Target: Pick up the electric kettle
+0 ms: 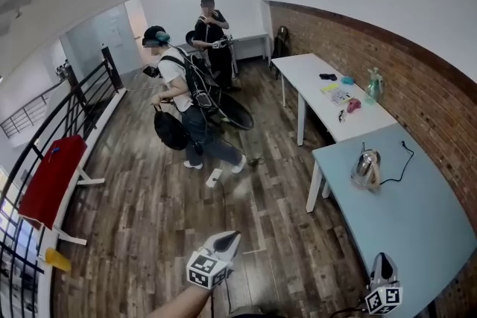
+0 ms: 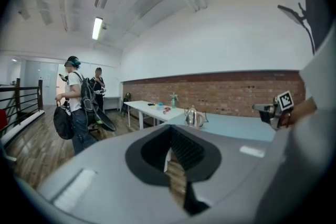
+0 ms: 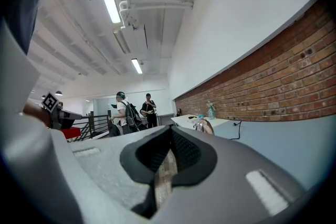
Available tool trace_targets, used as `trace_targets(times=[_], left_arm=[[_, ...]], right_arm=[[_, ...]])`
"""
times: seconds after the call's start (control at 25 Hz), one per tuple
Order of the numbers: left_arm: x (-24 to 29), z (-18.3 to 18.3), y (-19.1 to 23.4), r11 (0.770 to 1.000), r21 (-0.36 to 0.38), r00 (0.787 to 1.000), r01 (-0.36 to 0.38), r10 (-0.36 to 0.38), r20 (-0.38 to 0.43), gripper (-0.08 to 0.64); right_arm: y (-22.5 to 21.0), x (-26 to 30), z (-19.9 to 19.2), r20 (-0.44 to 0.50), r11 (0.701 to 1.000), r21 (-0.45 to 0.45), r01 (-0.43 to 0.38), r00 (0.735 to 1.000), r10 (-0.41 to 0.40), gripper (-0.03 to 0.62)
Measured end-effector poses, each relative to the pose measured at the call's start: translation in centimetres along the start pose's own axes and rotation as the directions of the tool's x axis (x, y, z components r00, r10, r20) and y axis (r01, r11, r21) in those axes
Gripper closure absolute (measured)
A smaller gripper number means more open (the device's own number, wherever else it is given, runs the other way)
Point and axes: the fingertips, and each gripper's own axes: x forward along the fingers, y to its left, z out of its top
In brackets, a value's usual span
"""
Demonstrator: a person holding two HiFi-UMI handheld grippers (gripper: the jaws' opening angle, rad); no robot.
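Note:
The electric kettle (image 1: pixel 366 168) is shiny steel with a handle and stands upright on the pale blue table (image 1: pixel 417 227), a black cord running from it toward the brick wall. It also shows small and far off as the kettle (image 2: pixel 193 117) in the left gripper view and the kettle (image 3: pixel 201 125) in the right gripper view. My left gripper (image 1: pixel 226 241) hangs over the wooden floor, well short of the table, jaws shut and empty. My right gripper (image 1: pixel 383 264) sits at the table's near edge, also shut with nothing in it. Both are far from the kettle.
A white table (image 1: pixel 332 97) beyond the blue one carries a spray bottle (image 1: pixel 374 83) and small items. Two people (image 1: pixel 186 104) stand on the wooden floor further back. A black railing (image 1: pixel 45 138) with a red cloth (image 1: pixel 51 179) runs along the left.

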Motion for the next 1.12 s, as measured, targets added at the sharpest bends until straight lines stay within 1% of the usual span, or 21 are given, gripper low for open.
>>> trace_targets(times=[0.2, 0.28, 0.36, 0.44, 0.52, 0.6, 0.72, 0.88, 1.12], left_arm=[[0.0, -0.4, -1.1, 1.0, 0.008, 1.0, -0.026, 0.026, -0.002, 0.558], [0.3, -0.9, -1.5, 0.999, -0.005, 0.999, -0.031, 0.031, -0.005, 0.558], [0.8, -1.0, -2.0, 1.0, -0.018, 1.0, -0.018, 0.018, -0.006, 0.558], [1.3, -1.2, -2.3, 1.0, -0.015, 1.0, -0.013, 0.013, -0.017, 0.558], [2.4, -1.8, -2.4, 1.0, -0.015, 1.0, 0.003, -0.003, -0.025, 0.558], [3.9, -2.0, -2.5, 1.0, -0.017, 0.999, 0.023, -0.023, -0.024, 0.558], [5.4, -1.8, -2.3, 0.999, -0.004, 0.998, 0.048, -0.048, -0.034, 0.558], [8.4, -1.3, -1.2, 0.997, -0.005, 0.996, 0.077, -0.077, -0.039, 0.558], [12.6, 0.7, 0.6, 0.993, 0.009, 0.992, 0.121, -0.121, -0.029, 0.557]], right_arm=[[-1.0, -0.2, -0.7, -0.032, 0.999, -0.034, -0.012, 0.999, 0.011, 0.591], [-1.9, -0.1, -1.4, -0.053, 0.999, -0.035, 0.01, 0.999, -0.012, 0.591], [-2.2, -0.2, -1.6, -0.06, 0.999, -0.022, 0.031, 0.998, -0.032, 0.591], [-2.3, -0.5, -1.7, -0.061, 0.999, -0.03, 0.033, 0.998, -0.034, 0.591], [-2.6, -0.5, -1.8, -0.069, 0.998, -0.039, 0.043, 0.997, -0.045, 0.591], [-3.3, -0.2, -1.8, -0.073, 0.997, -0.033, 0.069, 0.995, -0.071, 0.591], [-3.7, 0.3, -1.9, -0.078, 0.995, -0.029, 0.096, 0.992, -0.098, 0.591], [-3.9, 1.7, -1.4, -0.075, 0.992, -0.027, 0.119, 0.99, -0.121, 0.591], [-4.3, 5.3, -1.1, -0.081, 0.988, -0.032, 0.153, 0.985, -0.155, 0.591]])
